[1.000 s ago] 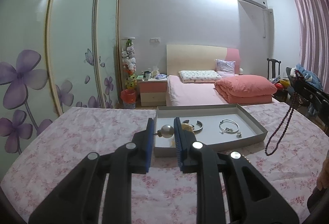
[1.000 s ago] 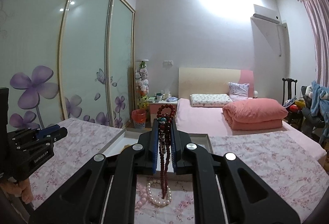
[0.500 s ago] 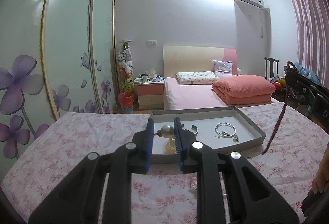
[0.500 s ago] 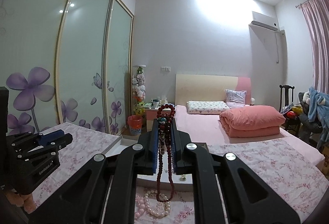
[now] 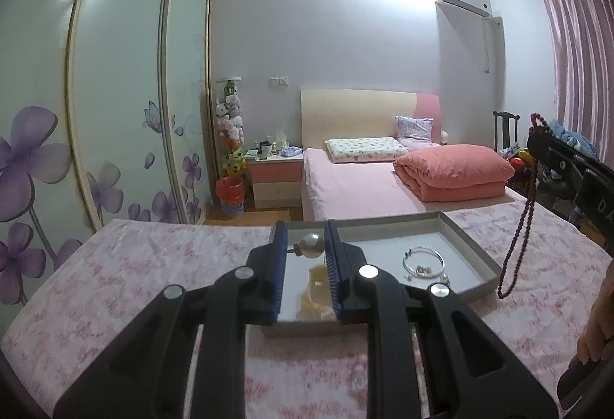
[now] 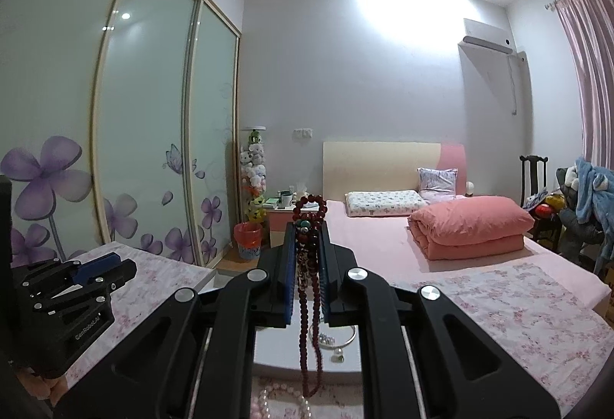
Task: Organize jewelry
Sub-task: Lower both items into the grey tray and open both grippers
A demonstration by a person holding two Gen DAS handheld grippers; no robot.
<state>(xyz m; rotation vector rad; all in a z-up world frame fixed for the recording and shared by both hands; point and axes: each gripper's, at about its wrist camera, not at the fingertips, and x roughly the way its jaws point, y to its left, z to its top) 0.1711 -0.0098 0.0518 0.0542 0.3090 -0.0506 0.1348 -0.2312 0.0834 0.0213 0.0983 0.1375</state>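
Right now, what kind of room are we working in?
A home bedroom, most likely: a bed with a folded quilt, a flower-printed sliding wardrobe and a nightstand.

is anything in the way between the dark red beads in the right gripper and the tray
Nothing visible blocks them. The dark red bead strand, pinched in the right gripper, already hangs over the open grey tray. A silver bangle lies in the tray just beside the strand.

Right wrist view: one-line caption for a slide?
Right gripper shut on a dark red bead necklace dangling above the grey tray; left gripper alongside.
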